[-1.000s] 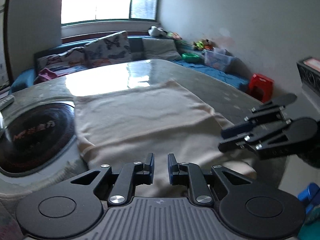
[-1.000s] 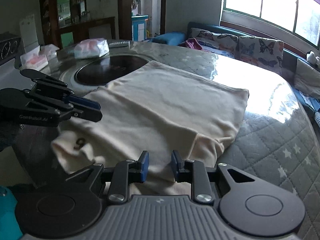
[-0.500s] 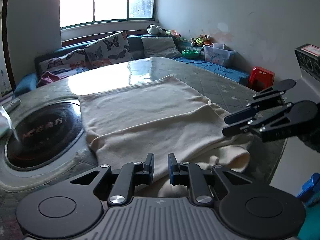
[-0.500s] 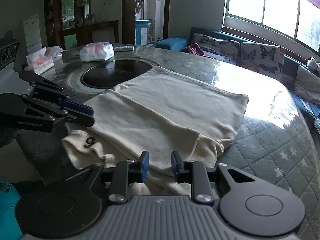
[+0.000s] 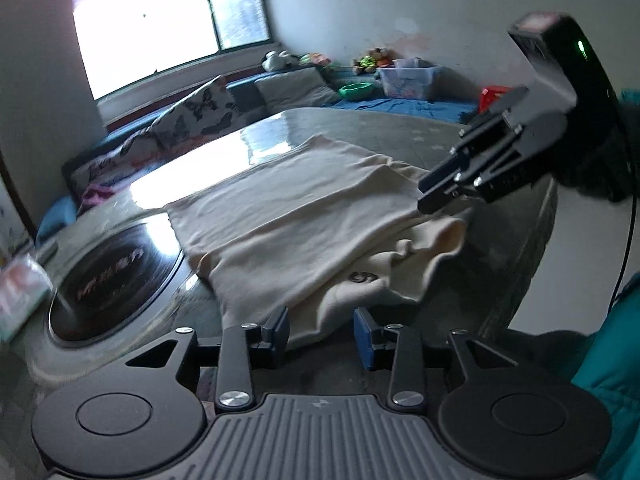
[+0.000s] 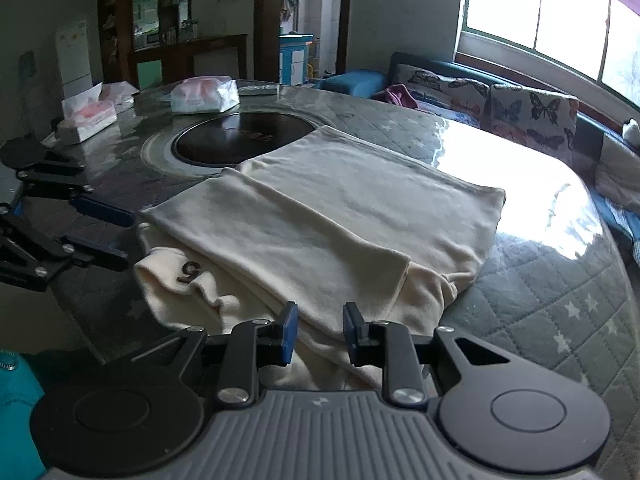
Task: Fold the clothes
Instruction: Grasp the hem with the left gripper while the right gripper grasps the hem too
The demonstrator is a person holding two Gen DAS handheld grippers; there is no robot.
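Observation:
A cream garment (image 5: 304, 216) lies partly folded on the round quilted table (image 6: 560, 300), its near edge hanging over the rim; it also shows in the right wrist view (image 6: 340, 216), with a brown figure (image 6: 188, 270) on a bunched part. My left gripper (image 5: 321, 330) is open and empty, just short of the garment's near edge. My right gripper (image 6: 319, 330) is open, its pads either side of the near folded edge, not closed on it. Each gripper shows in the other's view: the right one (image 5: 430, 196), the left one (image 6: 116, 240).
A dark round hob plate (image 6: 244, 140) is set in the table beside the garment. Tissue packs (image 6: 204, 94) stand at the far side. A cushioned bench (image 5: 192, 120) with butterfly pillows runs under the window. Toy boxes (image 5: 408, 78) stand by the wall.
Both grippers have opened wider and drawn back toward the table's near edge. The left view has tilted. The garment's near edge now lies bunched with the brown figure showing.

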